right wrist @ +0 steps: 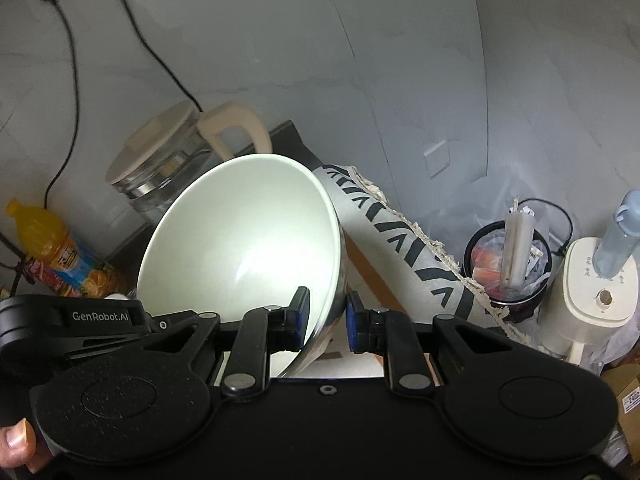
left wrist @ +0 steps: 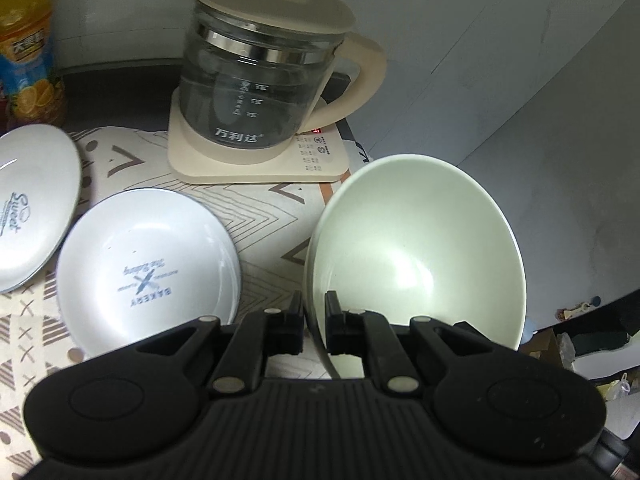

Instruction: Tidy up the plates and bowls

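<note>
A large pale green bowl hangs tilted above the patterned tablecloth. My left gripper is shut on its left rim, one finger inside the bowl and one outside. In the right wrist view the same bowl fills the middle, and my right gripper is shut on its right rim with blue pads. Two white printed plates lie on the cloth to the left: one close by, the other at the frame's edge.
A glass kettle on a cream base stands behind the plates against the wall. An orange drink bottle is at the far left. Beyond the table's right edge are a lined bin and a white appliance.
</note>
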`<state>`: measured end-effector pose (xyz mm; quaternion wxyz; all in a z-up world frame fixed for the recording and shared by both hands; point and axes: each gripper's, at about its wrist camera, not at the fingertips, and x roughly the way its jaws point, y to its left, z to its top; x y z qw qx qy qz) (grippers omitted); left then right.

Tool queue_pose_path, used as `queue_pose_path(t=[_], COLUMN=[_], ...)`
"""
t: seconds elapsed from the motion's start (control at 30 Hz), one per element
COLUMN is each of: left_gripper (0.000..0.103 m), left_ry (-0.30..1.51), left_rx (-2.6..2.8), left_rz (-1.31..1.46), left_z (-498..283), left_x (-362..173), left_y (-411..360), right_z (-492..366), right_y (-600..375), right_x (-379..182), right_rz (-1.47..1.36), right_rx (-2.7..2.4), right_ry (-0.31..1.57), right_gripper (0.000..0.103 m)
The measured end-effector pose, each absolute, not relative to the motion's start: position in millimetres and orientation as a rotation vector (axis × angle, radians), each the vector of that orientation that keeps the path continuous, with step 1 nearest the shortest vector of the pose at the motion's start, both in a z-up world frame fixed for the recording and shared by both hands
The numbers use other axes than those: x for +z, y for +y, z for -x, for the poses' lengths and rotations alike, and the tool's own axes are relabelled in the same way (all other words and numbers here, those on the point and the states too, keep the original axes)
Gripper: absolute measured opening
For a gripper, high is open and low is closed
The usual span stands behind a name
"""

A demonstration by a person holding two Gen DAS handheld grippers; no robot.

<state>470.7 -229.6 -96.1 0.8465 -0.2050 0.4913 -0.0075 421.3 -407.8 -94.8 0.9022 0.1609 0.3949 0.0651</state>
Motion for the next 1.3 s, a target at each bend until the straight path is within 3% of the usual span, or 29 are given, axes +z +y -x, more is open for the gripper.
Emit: queue_pose_path(t=[0.6,1.3], left_gripper=[0.008,0.009], left_ry=[0.991,1.136], left_rx=[-0.069,-0.081], left_rz=[0.412,0.482], left_z=[-409.5,-367.9], left_x=[-75.7,-104.0], left_y=[-191.4,-158.1], right_z=[-359.3,-322.4], right_y=[-372.7,-346.6], right_x=[-82.7,-99.4], right_rz=[-0.353,-0.334], right_rx=[0.124,0.104], right_ry=[0.77,0.852], right_gripper=[0.019,0.019])
